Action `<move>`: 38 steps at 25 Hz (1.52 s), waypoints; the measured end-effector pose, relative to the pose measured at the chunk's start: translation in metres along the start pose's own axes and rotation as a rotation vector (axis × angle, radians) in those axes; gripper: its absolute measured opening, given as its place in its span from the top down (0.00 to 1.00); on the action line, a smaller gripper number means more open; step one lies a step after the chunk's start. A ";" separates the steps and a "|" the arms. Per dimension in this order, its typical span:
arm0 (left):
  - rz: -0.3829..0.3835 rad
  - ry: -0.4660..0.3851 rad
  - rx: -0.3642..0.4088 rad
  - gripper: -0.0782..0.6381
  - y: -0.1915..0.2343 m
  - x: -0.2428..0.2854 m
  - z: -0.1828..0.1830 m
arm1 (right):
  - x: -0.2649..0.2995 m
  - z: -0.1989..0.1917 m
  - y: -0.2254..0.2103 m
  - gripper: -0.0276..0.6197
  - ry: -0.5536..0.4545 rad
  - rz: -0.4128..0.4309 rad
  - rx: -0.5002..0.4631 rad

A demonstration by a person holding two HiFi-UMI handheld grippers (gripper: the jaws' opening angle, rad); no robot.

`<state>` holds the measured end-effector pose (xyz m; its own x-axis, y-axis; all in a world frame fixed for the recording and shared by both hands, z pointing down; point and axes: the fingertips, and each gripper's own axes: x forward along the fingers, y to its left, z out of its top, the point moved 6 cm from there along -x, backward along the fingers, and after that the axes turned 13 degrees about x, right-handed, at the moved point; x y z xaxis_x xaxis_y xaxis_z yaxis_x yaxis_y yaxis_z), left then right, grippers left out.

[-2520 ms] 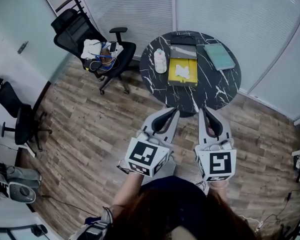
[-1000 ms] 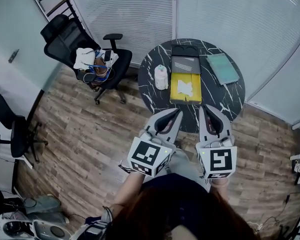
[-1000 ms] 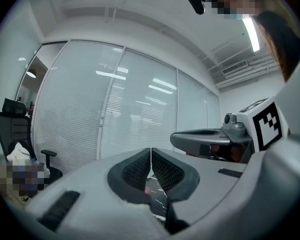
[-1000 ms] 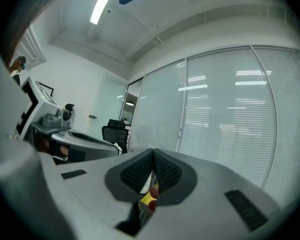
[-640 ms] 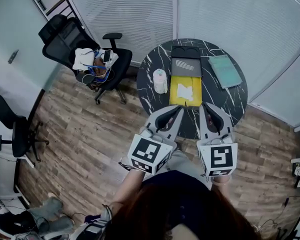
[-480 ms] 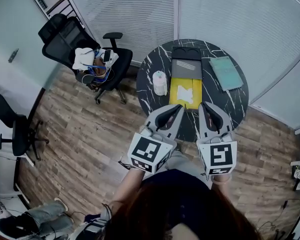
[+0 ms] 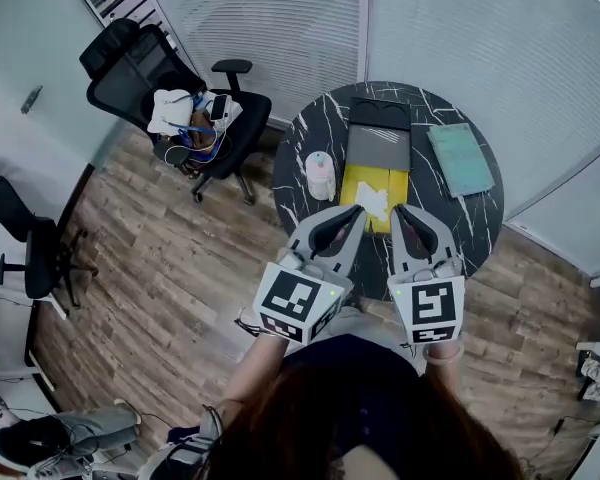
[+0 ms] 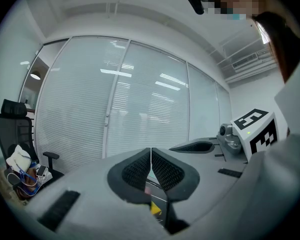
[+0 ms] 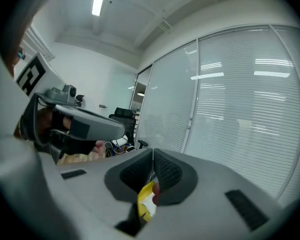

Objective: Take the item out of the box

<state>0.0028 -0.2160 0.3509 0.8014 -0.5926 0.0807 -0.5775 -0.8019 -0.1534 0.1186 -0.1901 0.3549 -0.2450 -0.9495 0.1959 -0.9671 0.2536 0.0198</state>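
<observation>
On the round black marble table (image 7: 305,138) lies an open yellow box (image 7: 388,180) with a white item (image 7: 371,200) inside, a grey panel (image 7: 379,149) lying behind it. My left gripper (image 7: 355,213) and right gripper (image 7: 401,212) hover side by side over the table's near edge, their tips just short of the box. Both are shut with nothing between the jaws. In the left gripper view, the left gripper (image 8: 150,156) shows its pads pressed together. In the right gripper view the right gripper (image 9: 153,168) is likewise shut, with the yellow box (image 9: 147,202) showing below its jaws.
A white roll (image 7: 321,175) stands left of the box, a black tray (image 7: 380,114) lies behind it, and a teal book (image 7: 460,159) lies to the right. A black office chair (image 7: 170,93) piled with things stands left of the table. Window blinds run behind.
The person has stepped toward the table. Both grippers, still shut, have come forward from over the floor to the table's near edge by the yellow box.
</observation>
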 end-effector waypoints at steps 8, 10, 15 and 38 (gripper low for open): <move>0.036 0.012 -0.017 0.85 0.012 0.019 -0.004 | 0.029 -0.014 -0.013 0.92 0.048 0.062 -0.014; 0.042 0.017 -0.017 0.85 0.014 0.024 -0.005 | 0.036 -0.018 -0.016 0.92 0.063 0.078 -0.022; 0.054 0.025 -0.021 0.85 0.021 0.036 -0.006 | 0.054 -0.028 -0.025 0.92 0.105 0.101 -0.038; 0.075 0.069 -0.038 0.85 0.055 0.070 -0.018 | 0.126 -0.091 -0.040 0.91 0.336 0.197 -0.124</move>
<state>0.0248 -0.3031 0.3661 0.7442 -0.6535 0.1383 -0.6416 -0.7569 -0.1242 0.1326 -0.3029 0.4684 -0.3685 -0.7727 0.5168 -0.8835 0.4641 0.0640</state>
